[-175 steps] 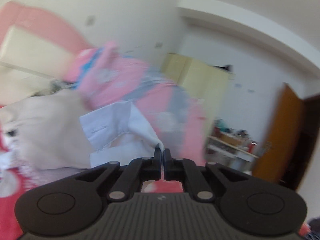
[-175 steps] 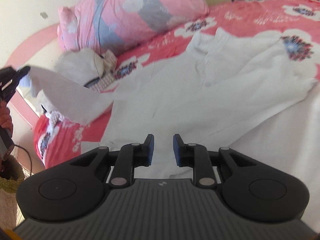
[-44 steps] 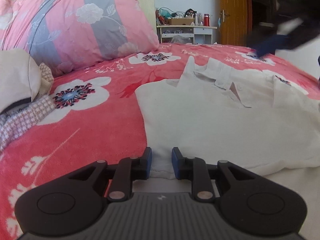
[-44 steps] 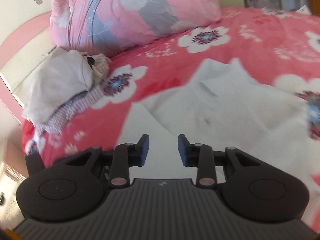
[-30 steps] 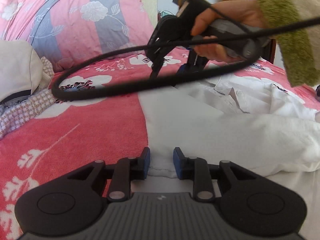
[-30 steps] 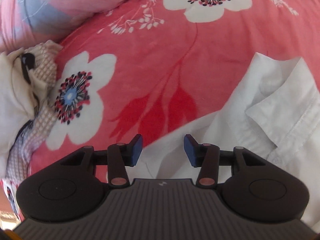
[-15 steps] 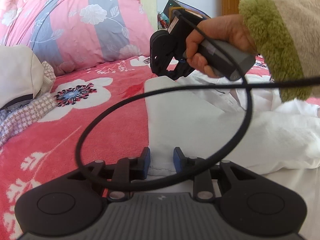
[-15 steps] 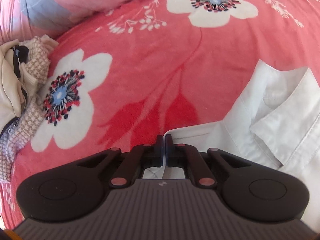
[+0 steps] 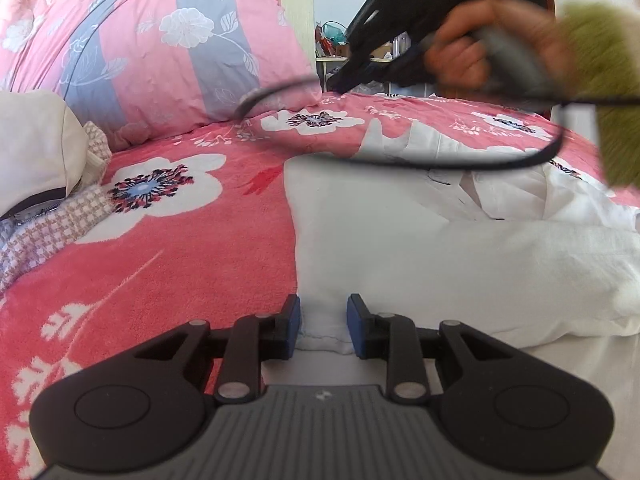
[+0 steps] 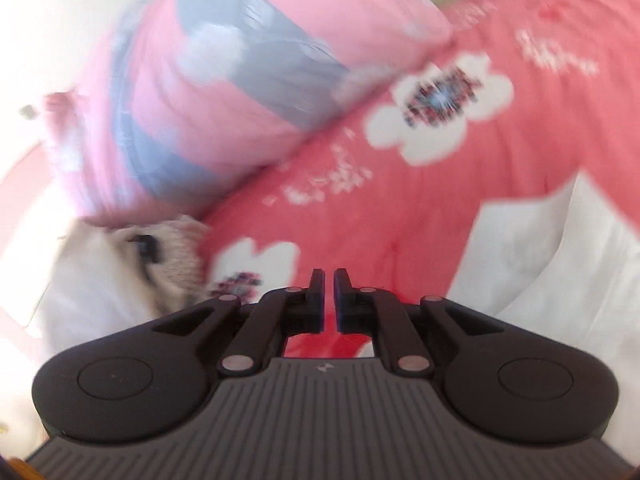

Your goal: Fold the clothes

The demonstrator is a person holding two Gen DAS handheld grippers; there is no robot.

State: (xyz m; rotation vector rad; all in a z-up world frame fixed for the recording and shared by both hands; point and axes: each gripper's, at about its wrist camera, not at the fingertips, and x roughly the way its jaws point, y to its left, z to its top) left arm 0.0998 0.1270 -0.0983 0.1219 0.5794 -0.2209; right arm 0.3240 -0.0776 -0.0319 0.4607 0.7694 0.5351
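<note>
Between the parted left tongs (image 9: 319,327) lies the near hem corner of the white cotton shirt (image 9: 420,248), its length running away up the bed, while the nearly closed, seemingly empty right tongs (image 10: 325,300) hover higher.

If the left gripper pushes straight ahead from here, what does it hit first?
The left gripper would likely run into the white shirt: its hem edge already sits between the open fingers, on the pink floral bedspread.
</note>
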